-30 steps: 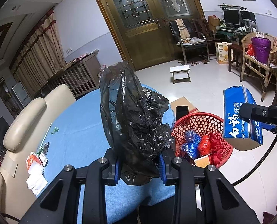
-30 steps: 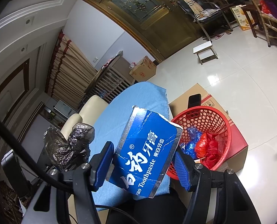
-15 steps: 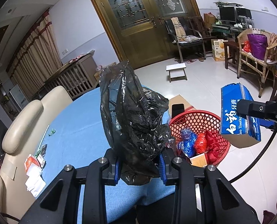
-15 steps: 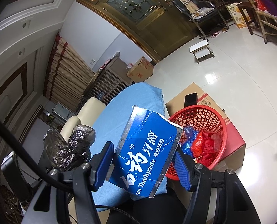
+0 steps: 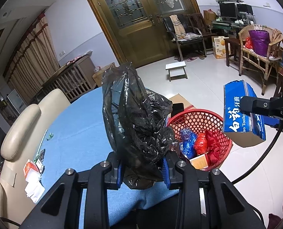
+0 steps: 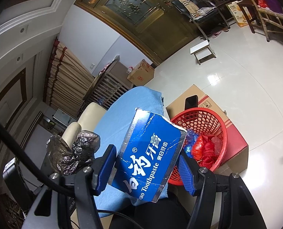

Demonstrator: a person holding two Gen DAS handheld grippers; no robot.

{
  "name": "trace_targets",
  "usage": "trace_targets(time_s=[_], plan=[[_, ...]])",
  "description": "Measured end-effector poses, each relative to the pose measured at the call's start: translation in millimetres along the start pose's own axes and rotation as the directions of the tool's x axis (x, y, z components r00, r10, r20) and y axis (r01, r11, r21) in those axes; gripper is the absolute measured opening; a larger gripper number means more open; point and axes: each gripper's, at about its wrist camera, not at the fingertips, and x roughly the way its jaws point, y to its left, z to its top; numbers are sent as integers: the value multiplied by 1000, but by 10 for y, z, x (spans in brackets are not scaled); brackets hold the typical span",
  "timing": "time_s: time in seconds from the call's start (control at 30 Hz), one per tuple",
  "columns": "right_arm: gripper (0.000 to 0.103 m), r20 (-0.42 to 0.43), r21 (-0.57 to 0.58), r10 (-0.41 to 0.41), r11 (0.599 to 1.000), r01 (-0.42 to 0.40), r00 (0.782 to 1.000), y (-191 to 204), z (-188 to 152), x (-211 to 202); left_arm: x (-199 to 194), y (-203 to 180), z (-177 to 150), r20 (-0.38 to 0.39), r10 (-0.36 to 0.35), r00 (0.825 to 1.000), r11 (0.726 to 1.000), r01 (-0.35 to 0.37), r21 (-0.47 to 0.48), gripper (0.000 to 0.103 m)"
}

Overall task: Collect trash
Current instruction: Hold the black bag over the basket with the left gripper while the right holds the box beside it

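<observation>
My left gripper (image 5: 142, 168) is shut on a crumpled black plastic bag (image 5: 135, 122), held upright above the blue tablecloth (image 5: 80, 126). My right gripper (image 6: 145, 168) is shut on a blue toothpaste box (image 6: 151, 154); the box also shows at the right of the left wrist view (image 5: 242, 118), above the floor beside the basket. A red mesh basket (image 5: 196, 118) stands on a cardboard box (image 6: 235, 133) beside the table and holds blue and red wrappers (image 5: 196, 143). The bag shows in the right wrist view (image 6: 72, 152) at the left.
A cream chair (image 5: 19, 126) stands at the table's left side. Paper scraps and small packets (image 5: 33, 171) lie on the cloth's left edge. A black phone (image 5: 177, 107) rests behind the basket. A white stool (image 5: 176, 69), chairs and a desk stand farther off.
Both grippers have stayed shut on their loads. The views have shifted slightly, with the basket now a little lower and closer under the toothpaste box.
</observation>
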Motion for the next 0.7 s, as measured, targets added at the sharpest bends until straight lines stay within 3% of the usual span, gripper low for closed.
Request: trace_targets(time_s=[0.43,0.7], plan=[[66,6,28,-15,1000,15,1000,-62,6,-59,88,-79,-6,-27,-26,999,999,27,24,34],[66,24,60,-37,998,35,999,-117,26,-127,280,-114,-43,-82,-129,988,992,130,5,34]])
